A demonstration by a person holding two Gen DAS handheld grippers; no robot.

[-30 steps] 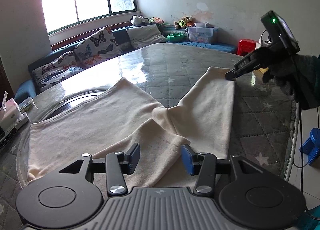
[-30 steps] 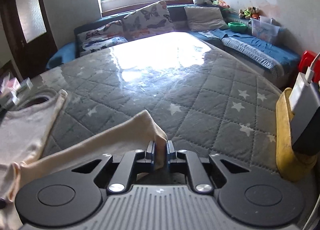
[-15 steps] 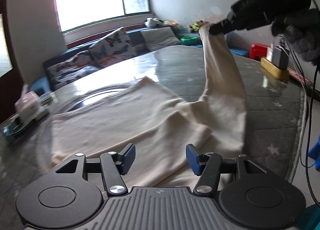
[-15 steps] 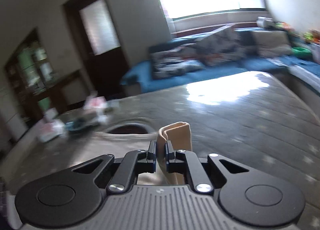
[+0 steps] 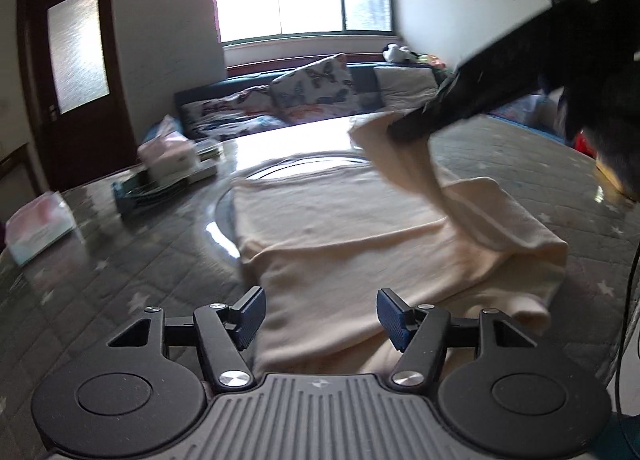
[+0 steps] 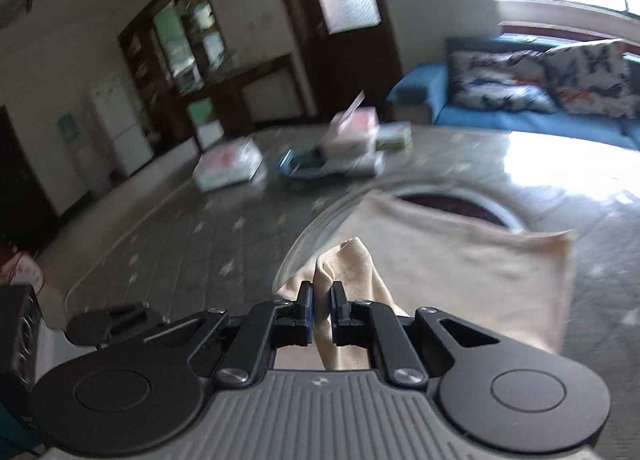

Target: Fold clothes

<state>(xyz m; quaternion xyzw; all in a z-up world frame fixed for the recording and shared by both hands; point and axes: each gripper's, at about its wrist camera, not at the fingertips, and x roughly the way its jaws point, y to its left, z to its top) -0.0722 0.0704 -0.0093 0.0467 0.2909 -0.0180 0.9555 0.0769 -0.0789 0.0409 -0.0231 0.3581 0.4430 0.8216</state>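
On the quilted table, left gripper jaws were opening over the cream garment, gripping nothing. Right gripper, clamped on its trouser leg, had swung it leftward over the body; fold roughly halfway.

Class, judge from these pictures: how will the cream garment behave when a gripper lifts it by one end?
Probably floppy: the cream garment sags from the right gripper pinching its end. Likely light, since a small pinch carries the lifted part. It may slide on the glossy table rather than stay put.
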